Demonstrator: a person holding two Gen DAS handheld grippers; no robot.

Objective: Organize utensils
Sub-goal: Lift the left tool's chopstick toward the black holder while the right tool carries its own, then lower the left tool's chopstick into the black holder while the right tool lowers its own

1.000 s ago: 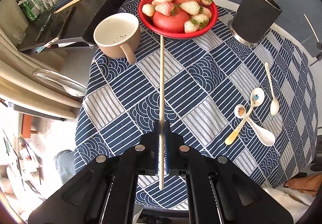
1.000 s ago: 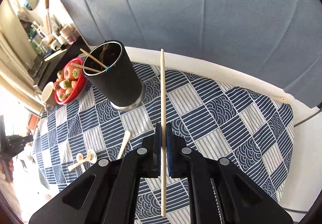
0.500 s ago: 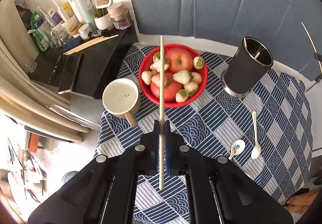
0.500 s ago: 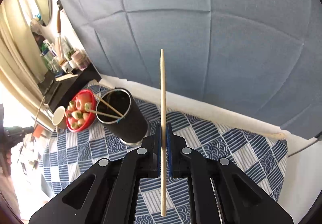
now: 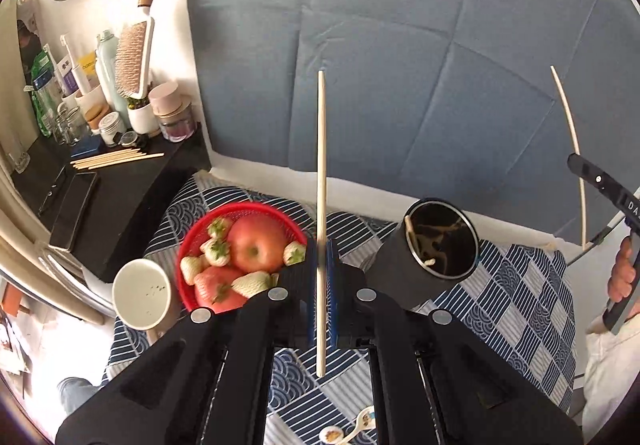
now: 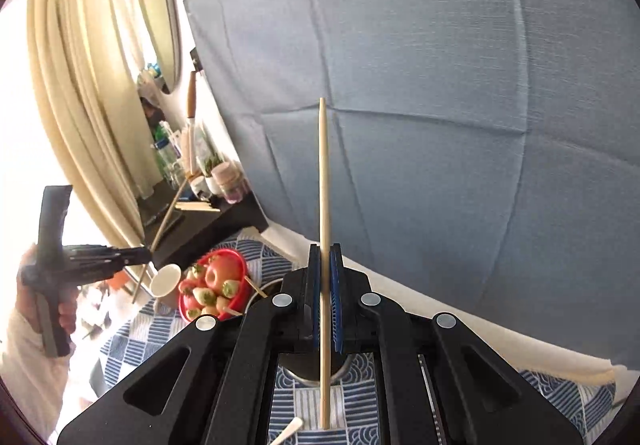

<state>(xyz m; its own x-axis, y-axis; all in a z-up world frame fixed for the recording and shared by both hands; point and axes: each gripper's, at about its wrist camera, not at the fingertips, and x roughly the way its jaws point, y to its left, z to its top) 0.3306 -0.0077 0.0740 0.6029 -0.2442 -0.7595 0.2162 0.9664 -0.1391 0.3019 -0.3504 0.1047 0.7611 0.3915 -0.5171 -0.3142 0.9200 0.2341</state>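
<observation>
A: What are the chopstick (image 5: 321, 173) and holder (image 5: 430, 257) made of?
B: Pale, matt, smooth wood; a matt black cup with a shiny metal rim.
A: And the tablecloth (image 5: 520, 285)?
B: Printed woven cloth; the basket (image 5: 244, 211) is glossy red plastic.

You lift both chopsticks off the table: the left gripper (image 5: 321, 285) now rides above the black holder (image 5: 430, 257), the right gripper (image 6: 325, 297) tips toward the backdrop (image 6: 440, 85).
</observation>
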